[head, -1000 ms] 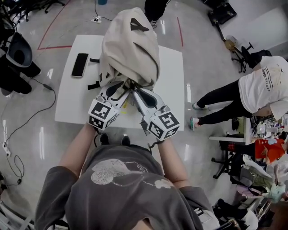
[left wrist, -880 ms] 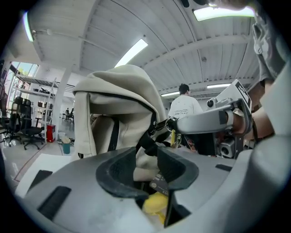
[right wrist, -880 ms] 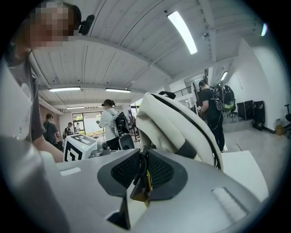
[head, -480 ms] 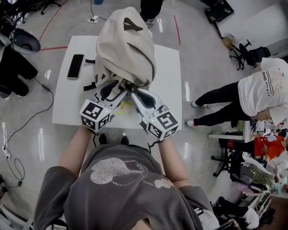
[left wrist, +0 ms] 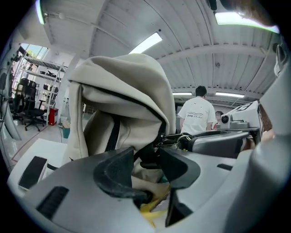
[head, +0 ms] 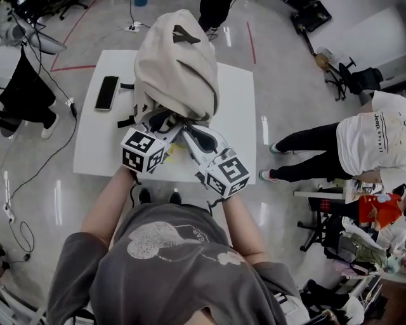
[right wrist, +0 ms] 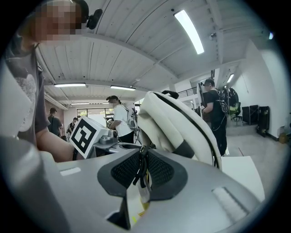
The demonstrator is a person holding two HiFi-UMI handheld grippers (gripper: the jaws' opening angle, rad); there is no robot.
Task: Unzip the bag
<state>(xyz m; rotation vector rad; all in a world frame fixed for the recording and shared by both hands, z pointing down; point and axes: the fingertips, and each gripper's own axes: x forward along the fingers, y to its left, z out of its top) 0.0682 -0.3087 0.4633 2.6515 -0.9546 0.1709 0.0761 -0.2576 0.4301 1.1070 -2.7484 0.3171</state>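
A beige backpack (head: 177, 63) stands upright on the white table (head: 238, 114), with a dark zip line along its edge (left wrist: 136, 102). My left gripper (head: 163, 120) is at the bag's near lower edge. Its jaws stand apart and are closing, with a black piece and beige fabric of the bag (left wrist: 146, 157) in the gap between them (left wrist: 148, 166). My right gripper (head: 188, 130) is right beside it, shut on the black zipper pull cord (right wrist: 142, 169), which runs up between its ribbed pads (right wrist: 122, 170). The bag's near bottom is hidden behind both grippers.
A black phone (head: 104, 93) lies on the table's left side, and a black strap (head: 129, 120) trails from the bag. Something yellow (left wrist: 152, 211) lies under the jaws. A person in a white shirt (head: 374, 136) bends over at the right; another stands beyond the table (head: 212, 11).
My left gripper pulled back and left half a second ago, then came forward against the bag's lower edge again. The right gripper has stayed on the pull cord.
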